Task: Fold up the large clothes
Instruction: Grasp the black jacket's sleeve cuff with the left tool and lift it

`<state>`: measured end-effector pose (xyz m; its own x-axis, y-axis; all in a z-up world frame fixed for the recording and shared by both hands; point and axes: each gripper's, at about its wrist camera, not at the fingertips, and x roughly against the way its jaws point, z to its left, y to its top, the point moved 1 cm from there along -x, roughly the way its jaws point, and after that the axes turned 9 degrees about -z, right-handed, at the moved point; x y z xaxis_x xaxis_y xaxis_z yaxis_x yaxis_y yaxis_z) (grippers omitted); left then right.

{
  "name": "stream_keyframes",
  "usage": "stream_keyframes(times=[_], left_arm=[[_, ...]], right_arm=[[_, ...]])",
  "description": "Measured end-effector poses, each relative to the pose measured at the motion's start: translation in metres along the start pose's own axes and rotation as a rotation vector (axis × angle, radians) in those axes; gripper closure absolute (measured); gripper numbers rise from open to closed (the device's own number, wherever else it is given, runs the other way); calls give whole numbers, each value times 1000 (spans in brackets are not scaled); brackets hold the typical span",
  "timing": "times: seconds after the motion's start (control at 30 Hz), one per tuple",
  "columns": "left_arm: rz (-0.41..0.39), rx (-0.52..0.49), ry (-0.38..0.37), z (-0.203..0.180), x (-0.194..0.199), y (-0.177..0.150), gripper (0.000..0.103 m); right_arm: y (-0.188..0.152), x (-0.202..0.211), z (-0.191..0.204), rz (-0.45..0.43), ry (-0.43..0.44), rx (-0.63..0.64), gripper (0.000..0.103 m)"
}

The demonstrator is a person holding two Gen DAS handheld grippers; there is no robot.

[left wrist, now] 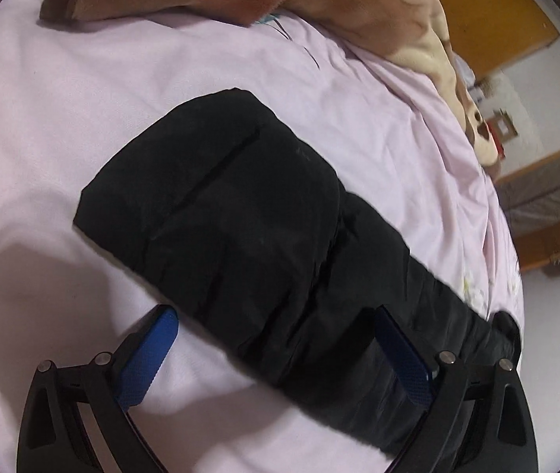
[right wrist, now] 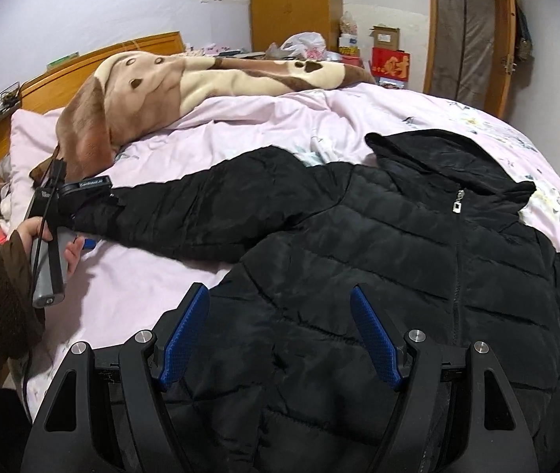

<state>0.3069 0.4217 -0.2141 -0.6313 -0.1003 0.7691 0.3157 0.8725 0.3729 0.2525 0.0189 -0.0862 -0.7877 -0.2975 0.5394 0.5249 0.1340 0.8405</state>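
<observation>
Blue fingers wide over black jacket, brown blanket behind

You can read one gold sign, 财, on the red box | the white label on your left gripper is too blurry

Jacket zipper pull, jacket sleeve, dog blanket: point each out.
zipper pull [right wrist: 458,202], right wrist view, on the silver tab below the collar.
sleeve [left wrist: 216,197], left wrist view, on the quilted middle near the cuff.
dog blanket [right wrist: 169,79], right wrist view, on the cream face.
</observation>
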Motion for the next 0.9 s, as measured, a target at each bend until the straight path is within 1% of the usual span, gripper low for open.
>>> stream_keyframes(times=[0.03, 0.07, 0.1, 0.13, 0.23, 0.27, 0.3, 0.33, 0.37, 0.4, 0.47, 0.5, 0.6, 0.7, 0.8, 0.9], left_arm=[[3, 12, -1, 0, -2, 1, 6], [6, 19, -7, 0, -4, 1, 13], [3, 23, -7, -2, -5, 3, 24], [3, 20, 1, -3, -6, 4, 28], [-7, 40, -3, 0, -1, 6, 48], [-11, 41, 0, 1, 1, 7, 62], [-18, 29, 2, 0, 3, 8, 72], [-25, 5, 7, -4, 5, 9, 77], [-31, -16, 11, -7, 9, 7, 86], [-53, -65, 19, -18, 14, 7, 88], [-101, -123, 17, -32, 26, 6, 90], [-141, -164, 2, -43, 37, 5, 90], [-207, -265, -33, -73, 60, 1, 90], [-236, -346, -81, -102, 77, -7, 90], [-251, -404, -126, -125, 91, -17, 91], [-285, -501, -159, -155, 105, -35, 91]], right_arm=[[1, 0, -1, -7, -4, -1, 29], [2, 0, -2, -11, -7, -2, 29], [3, -1, -3, -10, -10, -4, 29], [4, -1, -4, -9, -9, -5, 29], [7, -2, -6, -12, -11, -7, 29], [7, -2, -7, -13, -10, -7, 29], [8, -1, -7, -15, -11, -7, 29], [8, -1, -8, -16, -12, -8, 29], [9, -1, -8, -16, -14, -7, 29], [9, -1, -9, -17, -20, -7, 29], [10, 0, -12, -13, -33, -11, 29], [11, 0, -14, -11, -35, -16, 29], [15, 4, -21, -16, -42, -32, 29], [21, 12, -27, -33, -57, -40, 29], [25, 21, -34, -50, -69, -45, 29], [27, 26, -41, -54, -66, -56, 29]])
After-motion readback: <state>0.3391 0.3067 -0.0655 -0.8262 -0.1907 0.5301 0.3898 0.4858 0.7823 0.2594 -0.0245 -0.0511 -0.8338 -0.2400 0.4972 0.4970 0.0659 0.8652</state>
